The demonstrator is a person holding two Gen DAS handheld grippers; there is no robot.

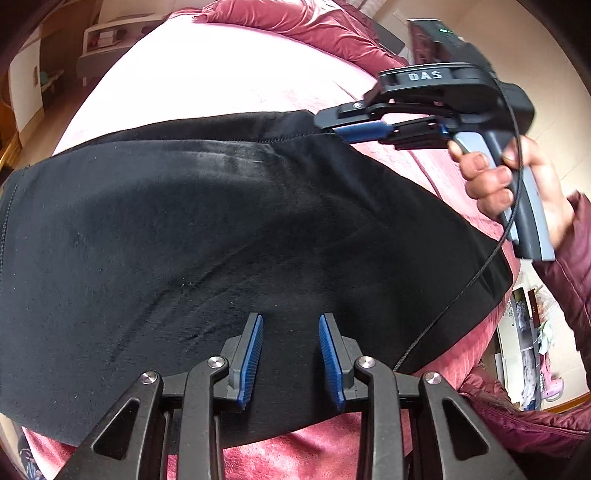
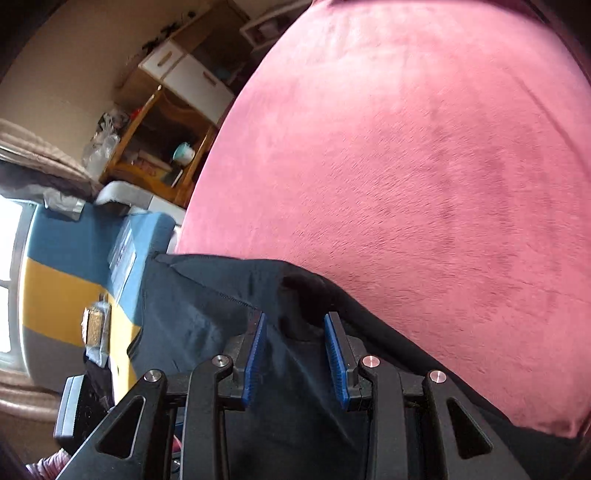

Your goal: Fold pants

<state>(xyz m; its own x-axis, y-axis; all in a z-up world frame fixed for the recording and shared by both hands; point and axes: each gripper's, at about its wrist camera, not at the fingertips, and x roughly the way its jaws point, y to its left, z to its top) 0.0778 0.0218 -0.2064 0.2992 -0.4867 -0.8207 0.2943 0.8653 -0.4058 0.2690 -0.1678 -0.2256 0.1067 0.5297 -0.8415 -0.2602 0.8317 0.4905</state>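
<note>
Black pants (image 1: 221, 236) lie spread across a pink bed (image 1: 221, 77). My left gripper (image 1: 291, 321) is open and hovers just above the near part of the cloth, with nothing between its blue pads. My right gripper (image 1: 332, 127) reaches the far top corner of the pants from the right. In the right wrist view the right gripper (image 2: 295, 319) is open, with the black pants (image 2: 207, 317) edge lying between and under its blue pads and the pink bed (image 2: 406, 166) beyond.
A crumpled pink blanket (image 1: 306, 22) lies at the head of the bed. A wooden shelf unit (image 2: 166, 122) and a blue and yellow piece of furniture (image 2: 74, 258) stand beside the bed. The right gripper's black cable (image 1: 480, 266) trails over the pants.
</note>
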